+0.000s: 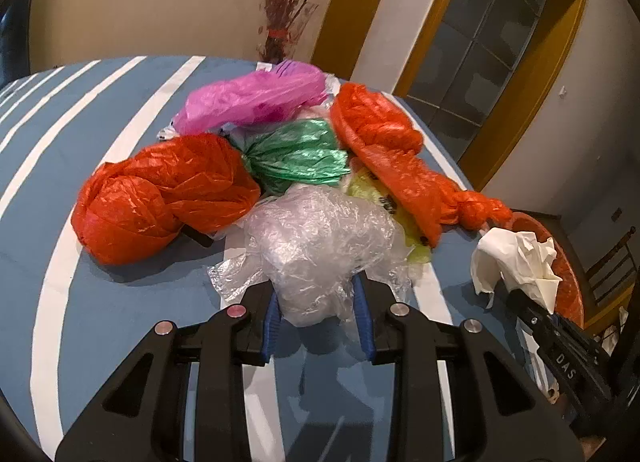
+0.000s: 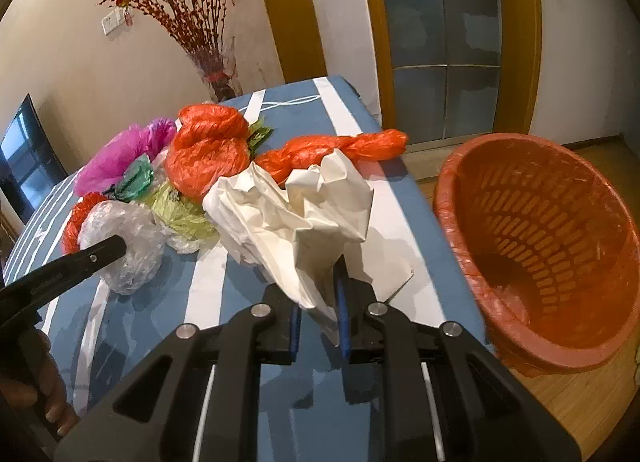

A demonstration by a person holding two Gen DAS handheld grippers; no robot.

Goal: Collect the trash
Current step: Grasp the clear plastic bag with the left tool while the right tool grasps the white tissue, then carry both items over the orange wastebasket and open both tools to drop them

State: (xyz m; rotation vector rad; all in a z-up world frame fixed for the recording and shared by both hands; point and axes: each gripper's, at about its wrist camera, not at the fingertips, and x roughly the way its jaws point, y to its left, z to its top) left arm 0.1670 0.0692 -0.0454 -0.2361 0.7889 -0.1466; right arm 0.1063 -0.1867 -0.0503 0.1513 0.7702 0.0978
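A crumpled clear plastic bag (image 1: 316, 238) lies at the near edge of a pile of bags on the blue-and-white striped tablecloth (image 1: 120, 302). My left gripper (image 1: 316, 290) is shut on its near end, with a blue pad pressing on each side. In the right wrist view the same clear bag (image 2: 124, 238) shows with a left finger (image 2: 100, 250) against it. My right gripper (image 2: 320, 314) is shut on a crumpled white paper (image 2: 296, 214), held just above the cloth. An orange slotted basket (image 2: 540, 242) stands off the table's right edge, beside the paper.
The pile holds two orange bags (image 1: 160, 198) (image 1: 400, 166), a green bag (image 1: 300, 154), a pink bag (image 1: 256, 102) and a yellow-green one (image 1: 368, 190). A vase of red twigs (image 2: 216, 74) stands at the far edge. A hand (image 2: 52, 394) grips the left tool.
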